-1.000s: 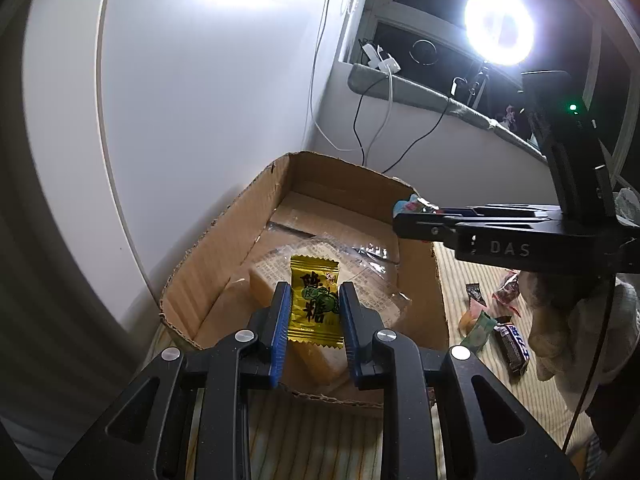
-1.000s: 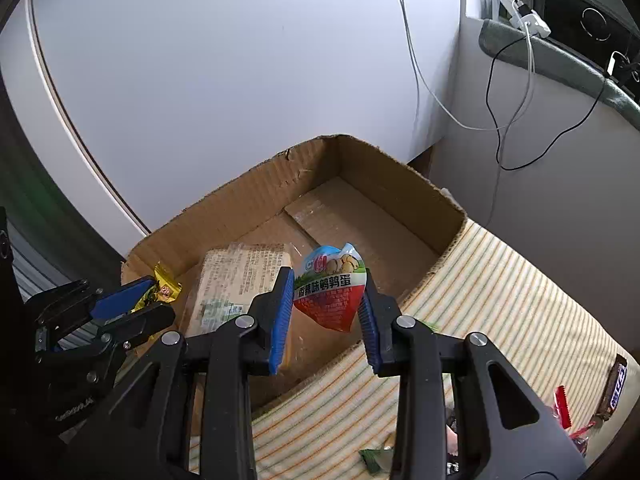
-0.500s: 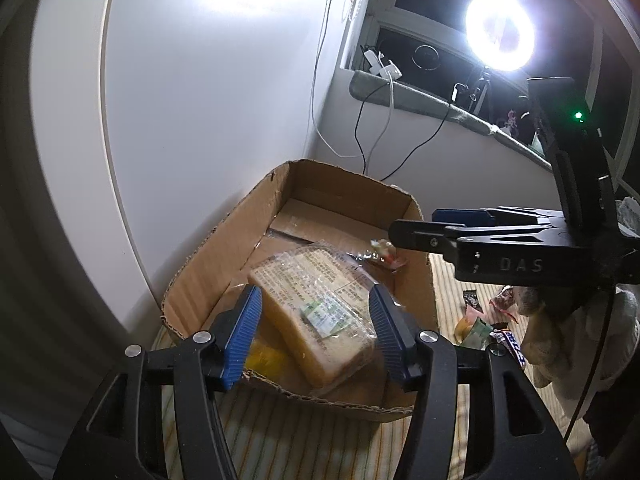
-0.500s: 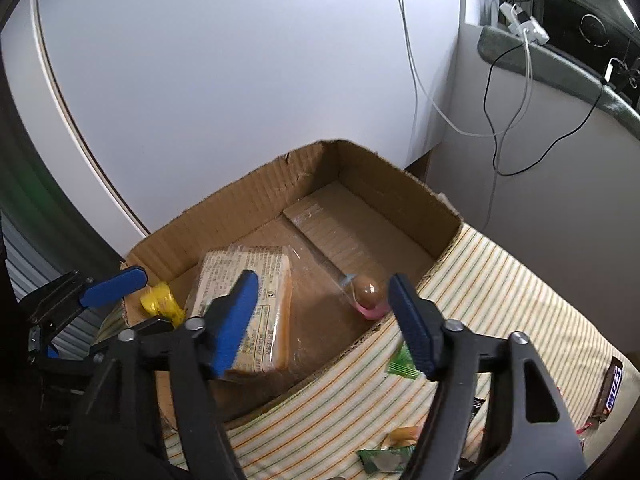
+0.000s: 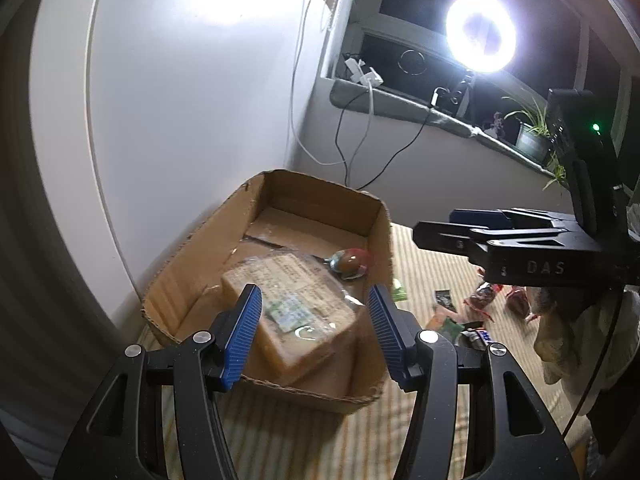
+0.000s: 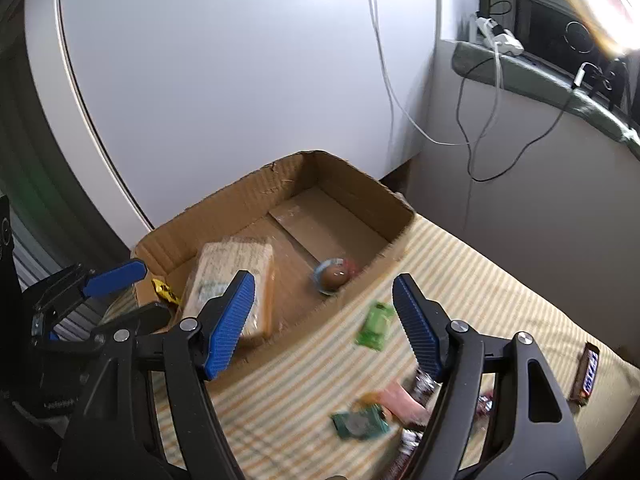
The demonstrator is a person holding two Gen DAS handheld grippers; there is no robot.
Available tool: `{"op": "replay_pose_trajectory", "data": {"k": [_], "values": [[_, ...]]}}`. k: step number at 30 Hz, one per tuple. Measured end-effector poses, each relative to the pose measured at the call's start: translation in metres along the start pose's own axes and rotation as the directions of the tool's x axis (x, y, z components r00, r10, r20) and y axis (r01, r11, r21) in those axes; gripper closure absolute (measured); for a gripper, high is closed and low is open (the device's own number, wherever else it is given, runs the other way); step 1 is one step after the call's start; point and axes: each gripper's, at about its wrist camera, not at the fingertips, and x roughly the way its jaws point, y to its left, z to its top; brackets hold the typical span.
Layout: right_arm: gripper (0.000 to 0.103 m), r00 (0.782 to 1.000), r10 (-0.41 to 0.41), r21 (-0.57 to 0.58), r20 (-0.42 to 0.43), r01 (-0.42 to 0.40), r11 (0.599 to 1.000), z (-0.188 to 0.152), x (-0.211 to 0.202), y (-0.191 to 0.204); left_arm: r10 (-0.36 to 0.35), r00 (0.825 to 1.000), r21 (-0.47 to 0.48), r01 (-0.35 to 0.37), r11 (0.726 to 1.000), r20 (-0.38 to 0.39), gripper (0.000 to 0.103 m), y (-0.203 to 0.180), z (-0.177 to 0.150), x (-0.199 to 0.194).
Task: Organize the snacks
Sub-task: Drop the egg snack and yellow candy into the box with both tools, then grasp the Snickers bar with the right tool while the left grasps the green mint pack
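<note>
The left gripper (image 5: 314,336) hangs with its blue-padded jaws apart and nothing between them. Past them sits an open cardboard box (image 5: 192,256) on a striped mat (image 5: 424,264). Directly ahead of the jaws, inside the box, lies a wrapped bread loaf (image 5: 288,312), its long axis running away from the gripper toward the box's far left wall. Beyond the loaf, by the box's right wall, lies a small egg snack pouch (image 5: 350,264).

The right gripper (image 6: 322,322) is widening its jaws, with nothing held between them. Ahead and to its left is the same box (image 6: 240,196), holding the loaf (image 6: 232,280), the pouch (image 6: 334,276) and, at the near left corner, a yellow candy (image 6: 164,290). On the mat just under the jaws lies a green packet (image 6: 374,326); nearer, blurred wrappers (image 6: 360,420); far right, a chocolate bar (image 6: 586,374).
</note>
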Motion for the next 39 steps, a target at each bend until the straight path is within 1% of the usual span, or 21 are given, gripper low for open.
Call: {"op": "replay_pose_trajectory", "data": {"k": [7, 14, 17, 22, 23, 24, 25, 28, 31, 35, 39], "values": [[0.029, 0.999, -0.035, 0.025, 0.008, 0.035, 0.999, -0.026, -0.03, -0.028, -0.037, 0.999, 0.02, 0.037, 0.999, -0.001, 0.048, -0.022, -0.004, -0.003], [0.029, 0.998, -0.067, 0.059, -0.014, 0.068, 0.996, -0.061, -0.052, -0.049, -0.085, 0.996, 0.071, 0.087, 0.994, -0.034, 0.048, -0.051, -0.012, 0.005], [0.029, 0.997, -0.07, 0.079, -0.032, 0.073, 0.994, -0.077, -0.056, -0.055, -0.11, 0.992, 0.096, 0.115, 0.989, -0.055, 0.054, -0.065, -0.017, 0.011], [0.029, 0.996, -0.057, 0.137, -0.072, 0.066, 0.988, -0.104, -0.055, -0.069, -0.142, 0.985, 0.132, 0.155, 0.979, -0.098, 0.063, -0.086, -0.025, 0.022], [0.031, 0.995, -0.052, 0.146, -0.08, 0.063, 0.987, -0.109, -0.054, -0.07, -0.146, 0.983, 0.138, 0.16, 0.977, -0.11, 0.064, -0.09, -0.027, 0.025], [0.036, 0.995, -0.046, 0.154, -0.088, 0.059, 0.986, -0.114, -0.052, -0.072, -0.151, 0.981, 0.143, 0.167, 0.975, -0.118, 0.067, -0.093, -0.029, 0.027], [0.038, 0.994, -0.036, 0.164, -0.104, 0.053, 0.985, -0.12, -0.049, -0.073, -0.157, 0.979, 0.151, 0.176, 0.973, -0.129, 0.068, -0.097, -0.03, 0.029], [0.039, 0.991, -0.014, 0.185, -0.13, 0.038, 0.982, -0.133, -0.043, -0.077, -0.167, 0.973, 0.17, 0.194, 0.966, -0.16, 0.068, -0.107, -0.036, 0.039], [0.04, 0.989, 0.011, 0.214, -0.149, 0.022, 0.976, -0.142, -0.033, -0.08, -0.163, 0.968, 0.173, 0.196, 0.965, -0.191, 0.069, -0.111, -0.039, 0.051], [0.04, 0.986, 0.022, 0.224, -0.167, 0.017, 0.974, -0.146, -0.022, -0.081, -0.155, 0.963, 0.174, 0.195, 0.965, -0.221, 0.07, -0.115, -0.041, 0.068], [0.041, 0.983, 0.025, 0.229, -0.182, 0.017, 0.973, -0.147, -0.011, -0.082, -0.138, 0.962, 0.188, 0.185, 0.965, -0.237, 0.07, -0.118, -0.042, 0.08]]}}
